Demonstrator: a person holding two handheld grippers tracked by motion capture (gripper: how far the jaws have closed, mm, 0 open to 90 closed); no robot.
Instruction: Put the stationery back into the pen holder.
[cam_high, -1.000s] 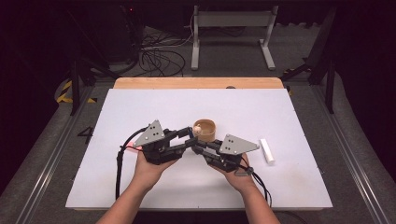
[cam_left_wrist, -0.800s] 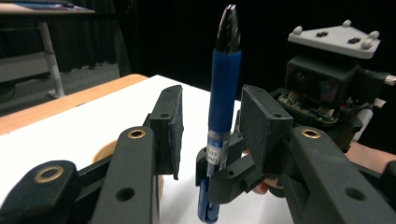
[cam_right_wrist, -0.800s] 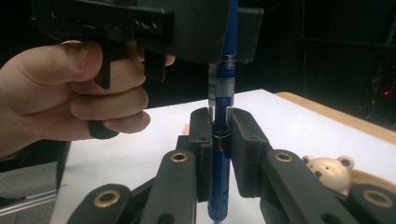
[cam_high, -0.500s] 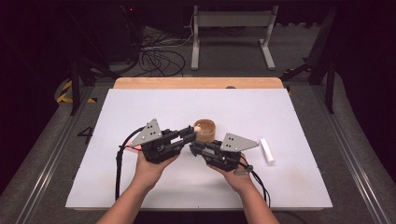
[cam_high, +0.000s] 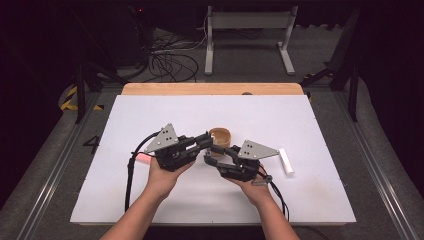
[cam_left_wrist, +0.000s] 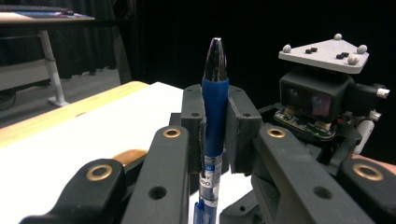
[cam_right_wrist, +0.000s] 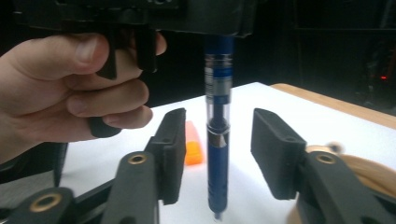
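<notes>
Hiding the pen (cam_left_wrist: 215, 121) barrel's middle, clamped left tool (cam_left_wrist: 215, 126); right tool (cam_right_wrist: 217, 154) parted around it.

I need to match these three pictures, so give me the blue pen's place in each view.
High view: blue pen at table centre, between the two grippers, too small to make out well.
Left gripper view: upright at centre, clamped between the jaws.
Right gripper view: upright at centre, between parted jaws.
Shared landmark: round wooden ring.
</notes>
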